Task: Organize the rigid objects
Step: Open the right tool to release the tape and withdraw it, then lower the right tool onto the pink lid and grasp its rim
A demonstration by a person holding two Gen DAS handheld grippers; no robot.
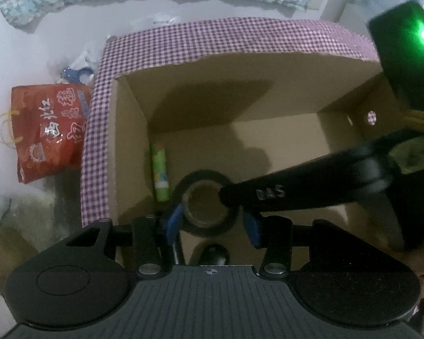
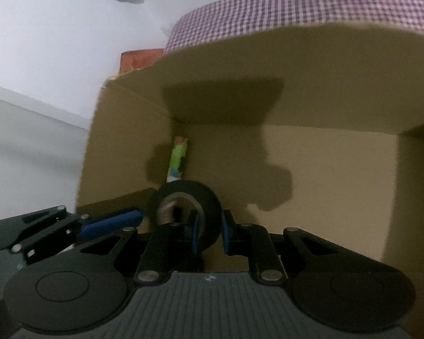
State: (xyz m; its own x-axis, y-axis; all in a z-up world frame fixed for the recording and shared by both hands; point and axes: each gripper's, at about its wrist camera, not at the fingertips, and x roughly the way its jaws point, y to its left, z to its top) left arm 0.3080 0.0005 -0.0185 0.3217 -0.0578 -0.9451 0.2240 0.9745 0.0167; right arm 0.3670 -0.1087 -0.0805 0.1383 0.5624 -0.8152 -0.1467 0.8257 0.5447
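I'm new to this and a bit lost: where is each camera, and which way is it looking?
Left wrist: sits on the left gripper, looks steeply down into the cardboard box; its blue pads flank the black tape roll; the right gripper reaches in.
Right wrist: sits on the right gripper, shut on the tape roll's wall.
Shared: box, tape roll, green glue stick.

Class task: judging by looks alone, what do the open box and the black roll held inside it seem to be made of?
Box: likely corrugated cardboard, matte brown walls with folded seams; purple checked covering outside, paper or cloth, unclear. Black roll: probably adhesive tape, slightly glossy black wrap around a brown cardboard-looking core.
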